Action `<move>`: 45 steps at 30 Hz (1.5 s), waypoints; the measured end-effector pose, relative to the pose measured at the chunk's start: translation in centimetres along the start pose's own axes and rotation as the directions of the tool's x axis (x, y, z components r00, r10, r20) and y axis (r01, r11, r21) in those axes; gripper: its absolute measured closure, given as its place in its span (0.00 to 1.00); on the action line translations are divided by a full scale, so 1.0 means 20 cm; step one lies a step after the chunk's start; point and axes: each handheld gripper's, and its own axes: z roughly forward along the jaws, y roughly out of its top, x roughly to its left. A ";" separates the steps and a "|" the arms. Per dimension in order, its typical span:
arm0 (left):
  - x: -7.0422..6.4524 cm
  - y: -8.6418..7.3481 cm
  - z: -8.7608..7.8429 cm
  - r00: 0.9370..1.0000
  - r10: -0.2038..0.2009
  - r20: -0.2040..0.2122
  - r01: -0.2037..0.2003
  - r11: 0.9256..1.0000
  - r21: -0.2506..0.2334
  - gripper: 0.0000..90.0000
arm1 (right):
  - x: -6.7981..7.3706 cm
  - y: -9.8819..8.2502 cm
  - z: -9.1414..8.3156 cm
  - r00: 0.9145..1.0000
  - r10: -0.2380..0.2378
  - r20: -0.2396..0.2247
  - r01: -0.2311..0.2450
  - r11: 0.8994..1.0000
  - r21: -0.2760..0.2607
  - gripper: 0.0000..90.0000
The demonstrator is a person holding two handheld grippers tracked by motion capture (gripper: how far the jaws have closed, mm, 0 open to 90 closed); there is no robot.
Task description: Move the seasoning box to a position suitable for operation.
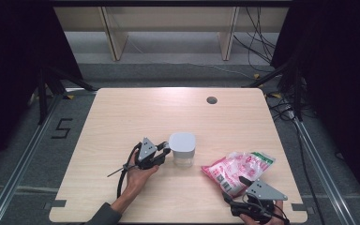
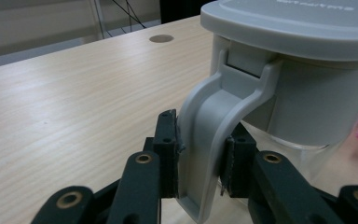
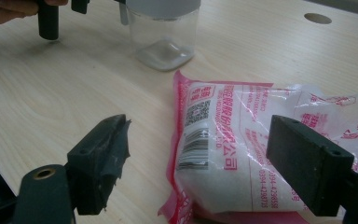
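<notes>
Jar (image 1: 183,149) stands upright near the middle of the table (image 1: 122,112); clear body, grey lid (image 2: 298,23), grey latch (image 2: 209,135) hanging down its side; all places below are given from the jar.

Left gripper (image 1: 161,154) sits just left of the jar, level with its upper half, held by the left hand (image 1: 136,176) coming up from the near edge; in the left gripper view the two black pads (image 2: 168,154) press on either side of the latch, narrow gap, latch clamped between them; jaws have just been closing a little on it; latch lower end sticks out below the pads; jar base rests on the table.

Bag (image 1: 236,169), pink and white with red print and a barcode, lies flat to the right of the jar and a bit nearer the person, close but apart from it; in the right gripper view the bag (image 3: 242,140) lies between the jar (image 3: 163,32) and the right jaws.

Right gripper (image 1: 236,190) is right of the jar and well nearer the table's front edge, at the bag's near end; its jaws stand wide, one either side of the bag's end, pads not pressing it; whether they touch the film I cannot tell.

Round hole (image 1: 211,100) lies beyond the jar, toward the far right of the table.
</notes>
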 end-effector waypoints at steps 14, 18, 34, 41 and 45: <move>-0.01 0.00 -0.02 0.999 -0.041 0.002 0.041 0.999 0.019 0.77 | 0.00 0.00 0.00 1.000 0.007 -0.008 -0.007 1.000 0.002 0.24; -0.01 0.00 -0.02 0.999 -0.036 0.005 0.036 0.999 0.020 0.77 | 0.00 0.00 -0.01 1.000 0.017 0.008 -0.017 1.000 0.008 0.24; -0.01 0.02 -0.08 0.996 -0.078 0.051 0.075 0.996 0.046 0.64 | -0.01 -0.01 -0.01 1.000 0.008 -0.001 -0.008 1.000 0.009 0.24; -0.03 0.05 -0.14 0.995 -0.055 0.085 0.046 0.993 0.105 0.44 | -0.02 -0.01 -0.01 1.000 0.018 0.008 -0.018 1.000 0.004 0.24; -0.04 0.06 -0.15 0.996 -0.042 0.084 0.032 0.992 0.123 0.40 | -0.01 -0.01 -0.02 0.998 0.055 0.017 -0.055 0.998 0.008 0.24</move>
